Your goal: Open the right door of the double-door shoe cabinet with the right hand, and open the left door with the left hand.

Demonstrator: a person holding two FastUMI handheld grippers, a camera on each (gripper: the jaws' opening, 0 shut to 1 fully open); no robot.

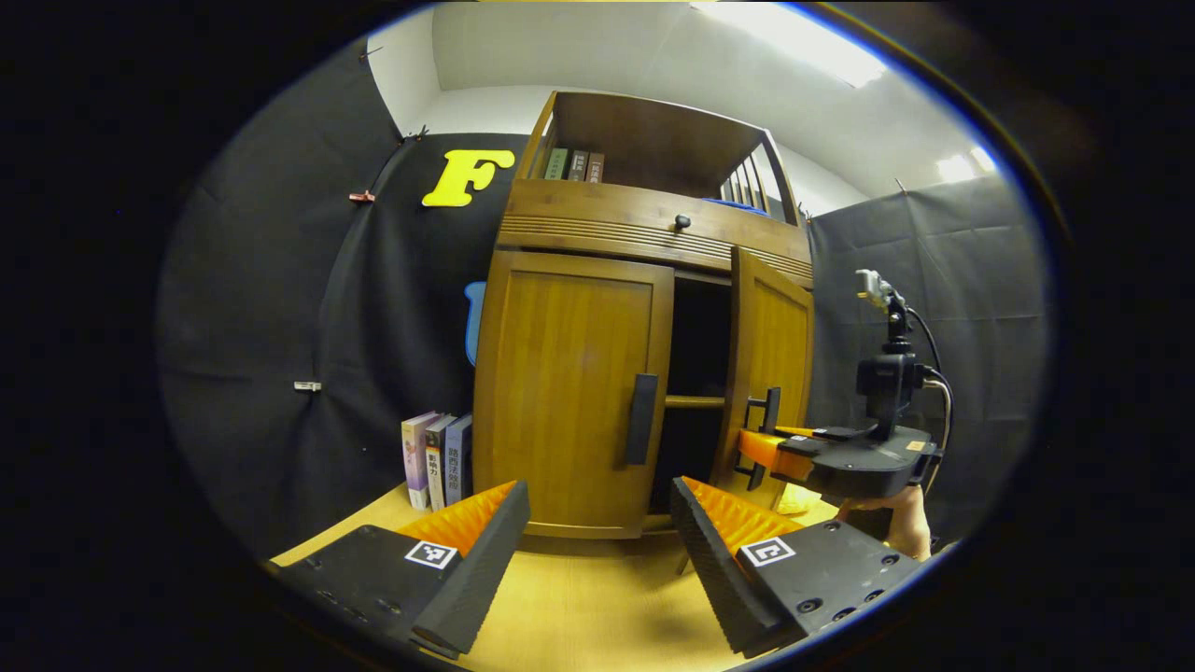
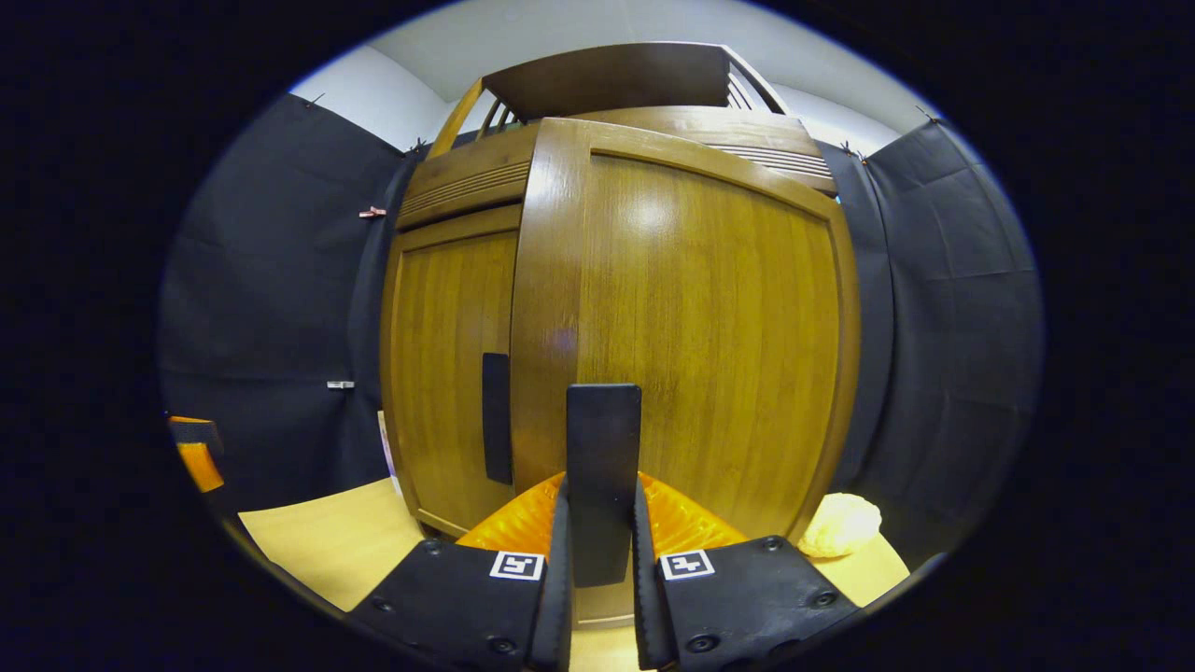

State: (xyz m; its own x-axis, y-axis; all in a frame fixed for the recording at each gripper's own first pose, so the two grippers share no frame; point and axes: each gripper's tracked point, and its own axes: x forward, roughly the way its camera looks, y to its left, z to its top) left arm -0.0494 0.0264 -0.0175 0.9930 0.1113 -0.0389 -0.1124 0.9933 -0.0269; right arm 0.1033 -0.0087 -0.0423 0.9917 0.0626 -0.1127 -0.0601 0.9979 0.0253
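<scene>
A brown wooden shoe cabinet (image 1: 644, 233) stands on a light table. In the left gripper view its left door (image 1: 569, 392) is closed, with a dark upright handle (image 1: 640, 419). The right door (image 1: 770, 364) is swung partly out, showing a dark interior. My right gripper (image 1: 758, 448) is shut on that door's handle (image 1: 767, 420), held by a hand (image 1: 901, 518). In the right gripper view the right door (image 2: 691, 317) fills the middle and the handle (image 2: 603, 467) sits clamped between both fingers of my right gripper (image 2: 602, 551). My left gripper (image 1: 597, 537) hangs open in front of the left door, short of its handle.
Several books (image 1: 436, 459) stand on the table (image 1: 579, 607) left of the cabinet. More books (image 1: 574, 165) sit on its top shelf, above a drawer knob (image 1: 682, 222). A pale yellow lump (image 2: 840, 525) lies at the cabinet's right foot. Black cloth walls surround the booth.
</scene>
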